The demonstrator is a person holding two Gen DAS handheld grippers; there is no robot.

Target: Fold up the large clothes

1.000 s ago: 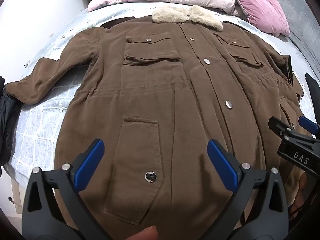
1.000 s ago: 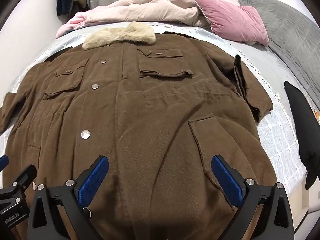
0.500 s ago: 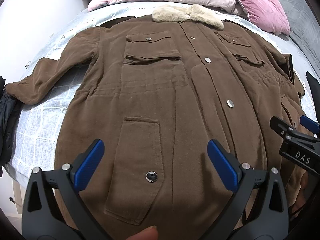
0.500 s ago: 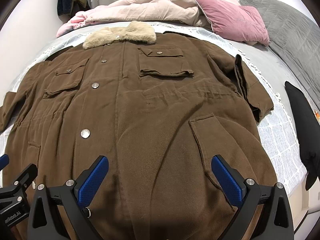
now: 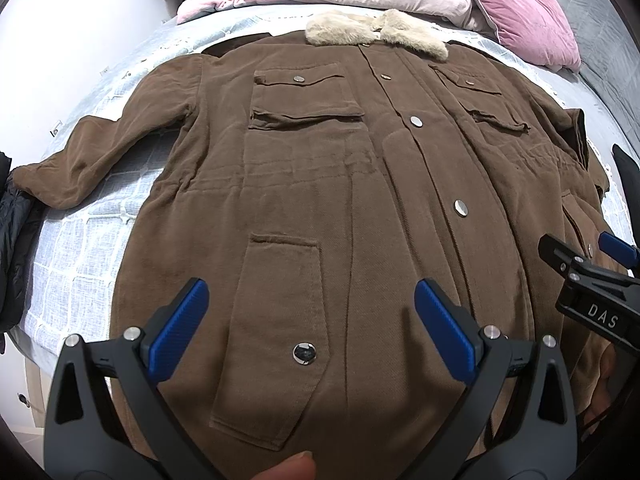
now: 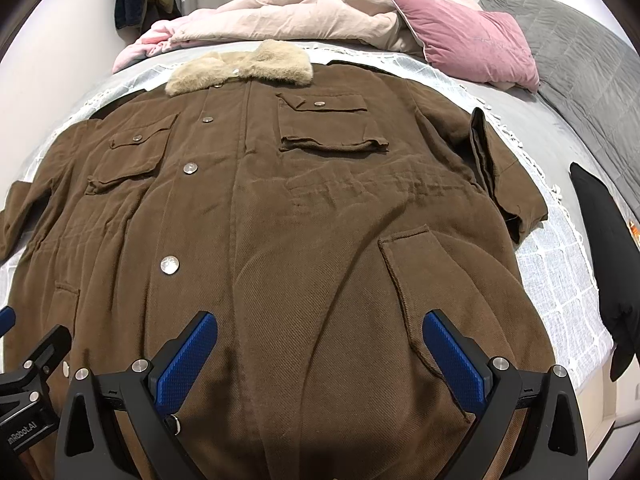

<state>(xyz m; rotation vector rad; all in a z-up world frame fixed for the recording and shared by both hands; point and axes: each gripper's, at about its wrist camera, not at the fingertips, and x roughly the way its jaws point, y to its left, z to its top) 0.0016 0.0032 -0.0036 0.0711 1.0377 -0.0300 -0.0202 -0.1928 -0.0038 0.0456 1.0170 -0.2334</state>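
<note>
The left claw hangs over the near hem of the brown coat, with its blue pads wide apart and nothing between them. The right claw is beside it, also spread wide and empty, above the hem on the other side of the button line. In the left wrist view the right claw appears at the right edge, and in the right wrist view the left claw appears at the left edge.

The coat lies flat and face up on the bed, buttoned, and it covers most of the middle of the bed. Its hem is at the near edge. Two lower pockets are closest, then the two chest pockets with flaps. One sleeve stretches toward the left edge of the bed; the other sleeve is bent along the coat's side near the right edge.

The beige fur collar lies at the far end of the coat. Behind it, at the far edge of the bed, are a pink duvet and a pink pillow.
</note>
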